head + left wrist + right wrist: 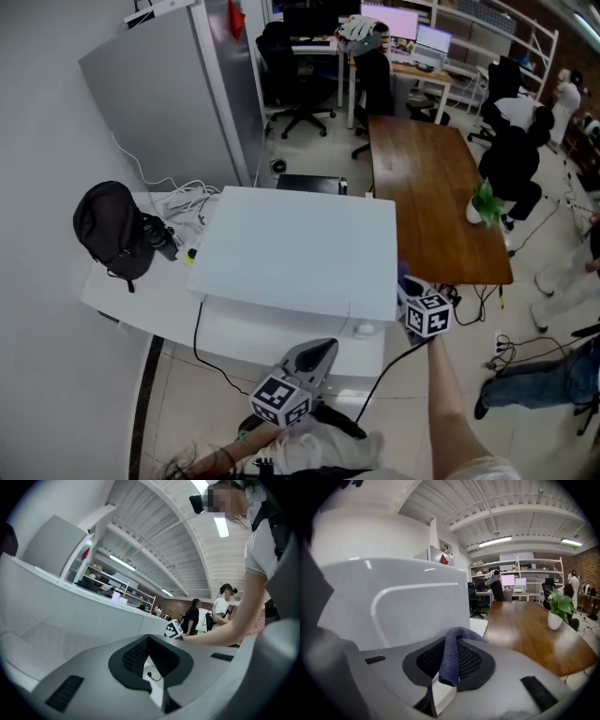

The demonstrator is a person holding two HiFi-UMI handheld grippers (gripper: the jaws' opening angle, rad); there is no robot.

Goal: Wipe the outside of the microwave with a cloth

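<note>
The white microwave [300, 248] stands on a white table [131, 300], seen from above. My right gripper [406, 286] is at its front right corner, shut on a dark blue cloth [451, 660] that hangs folded between the jaws. The right gripper view shows the microwave's side wall [393, 602] close on the left, the cloth [403, 279] beside it. My left gripper [323, 349] is low in front of the microwave, jaws together and holding nothing. In the left gripper view the left gripper [149, 641] points up along the microwave's front [70, 613].
A black bag [112, 230] and a tangle of white cables [187, 200] lie on the table left of the microwave. A tall grey cabinet [173, 94] stands behind. A brown wooden table [427, 183] with a potted plant [486, 202] is to the right, people beyond it.
</note>
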